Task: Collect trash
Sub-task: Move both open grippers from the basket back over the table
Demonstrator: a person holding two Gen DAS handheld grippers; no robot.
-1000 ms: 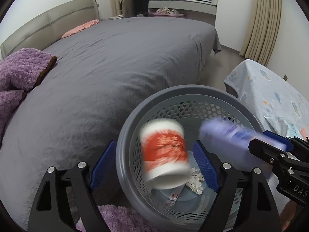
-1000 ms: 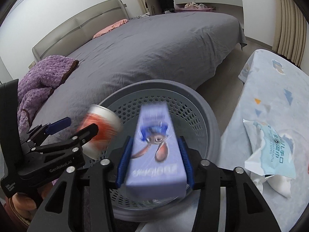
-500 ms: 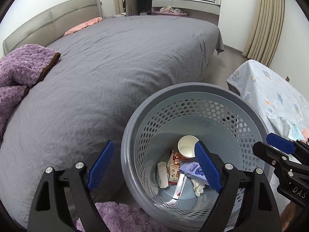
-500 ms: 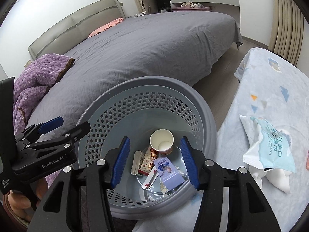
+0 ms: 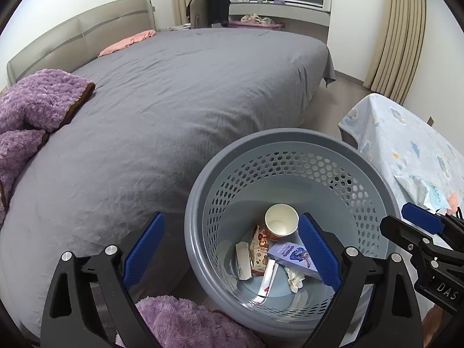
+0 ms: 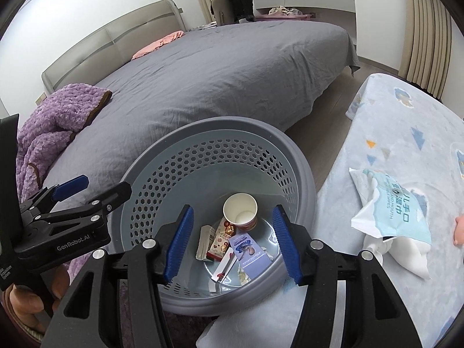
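Both tongs empty above grey perforated bin (image 5: 290, 145): left tongs (image 5: 232, 249) opening wide, right tongs (image 6: 232, 243) apart, opening slightly. Paper cup (image 6: 240, 211), purple carton (image 6: 249, 258), wrappers lie on bin bottom. Remaining trash: wet-wipes pack (image 6: 397, 206) plus crumpled tissue (image 6: 406, 258) on counter (image 6: 391, 121). Pack likely light, soft, slippery film; pinch across flat middle. Tissue: weightless, grab bunched part.

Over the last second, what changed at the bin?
The left gripper let go of the cup and the right gripper released the purple box; both dropped into the bin. The left jaws are opening, with nothing between them. The bin and the wipes pack stayed put.
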